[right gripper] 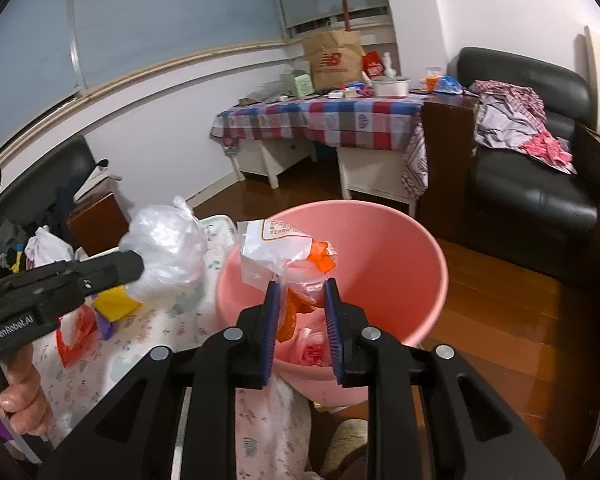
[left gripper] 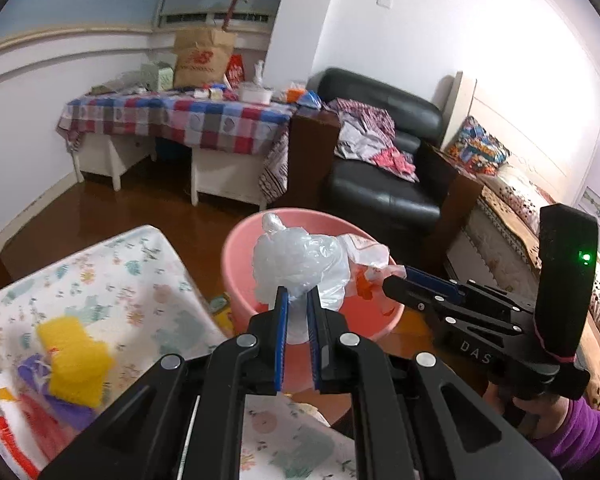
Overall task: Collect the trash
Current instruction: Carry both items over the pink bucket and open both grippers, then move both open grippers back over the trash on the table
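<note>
Where handle reads "GenRobot.AI": left gripper [right gripper: 130, 266]

I see a smooth, matt pink plastic bucket [right gripper: 400, 264]. Over it I hold crinkly, translucent thin film, a clear plastic bag [left gripper: 300, 264], and a glossy white and orange wrapper [right gripper: 284, 256]. Beside the bucket lies printed matt cloth [left gripper: 112, 276]. Behind the bucket, the armchair [right gripper: 540, 184] looks like shiny black leather; the floor [right gripper: 520, 320] is polished wood.
</note>
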Available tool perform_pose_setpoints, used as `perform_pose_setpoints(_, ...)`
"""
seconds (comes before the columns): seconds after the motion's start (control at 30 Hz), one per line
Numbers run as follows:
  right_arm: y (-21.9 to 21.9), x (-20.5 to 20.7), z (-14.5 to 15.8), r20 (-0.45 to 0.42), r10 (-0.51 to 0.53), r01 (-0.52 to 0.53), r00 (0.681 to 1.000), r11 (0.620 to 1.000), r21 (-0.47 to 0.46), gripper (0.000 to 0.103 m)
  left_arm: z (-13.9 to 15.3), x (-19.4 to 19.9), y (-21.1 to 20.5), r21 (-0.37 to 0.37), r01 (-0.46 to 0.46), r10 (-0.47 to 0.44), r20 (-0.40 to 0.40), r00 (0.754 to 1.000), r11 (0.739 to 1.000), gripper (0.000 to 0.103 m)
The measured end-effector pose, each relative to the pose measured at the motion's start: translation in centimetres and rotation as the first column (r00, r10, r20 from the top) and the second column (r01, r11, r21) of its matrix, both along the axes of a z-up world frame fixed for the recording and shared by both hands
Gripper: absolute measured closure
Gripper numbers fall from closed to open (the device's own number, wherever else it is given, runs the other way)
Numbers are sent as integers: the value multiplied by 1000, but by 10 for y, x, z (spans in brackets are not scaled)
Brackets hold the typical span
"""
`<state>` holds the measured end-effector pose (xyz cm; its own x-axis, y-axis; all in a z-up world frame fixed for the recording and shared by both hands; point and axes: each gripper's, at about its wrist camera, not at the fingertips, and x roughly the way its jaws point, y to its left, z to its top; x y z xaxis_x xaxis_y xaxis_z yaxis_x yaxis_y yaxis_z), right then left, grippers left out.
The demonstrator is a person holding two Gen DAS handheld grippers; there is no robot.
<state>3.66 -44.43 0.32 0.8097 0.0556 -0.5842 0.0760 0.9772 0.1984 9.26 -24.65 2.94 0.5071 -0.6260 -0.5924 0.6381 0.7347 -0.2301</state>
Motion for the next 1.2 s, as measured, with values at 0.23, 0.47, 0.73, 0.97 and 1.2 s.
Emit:
perform_pose_setpoints(0.23,-8,0,-10,-20,-25,25,999,1000,14,80,-12,11,-25,12,25,-24,-54,998,1000,94)
perform_pose_setpoints(0.47,-10,2,-14,-30,-40,41,999,999,6,79,-18,14,-39,22,38,-37,-70,997,999,93)
perform_pose_setpoints(0.73,-12,6,-20,-45,-53,54,998,998,20,70,-18,16,-40,16,14,-13,-69,998,1000,74)
perform_pose_setpoints(0.97,-9,3,-17,-28,-40,40,999,999,9,66,-7,12,-31,-1,2,-2,-52,999,1000,60)
perform_pose_setpoints(1.2,3,-3,-5,16,-7,7,1000,1000,11,60,6,1,-13,-22,-22,22,-26,999,1000,57)
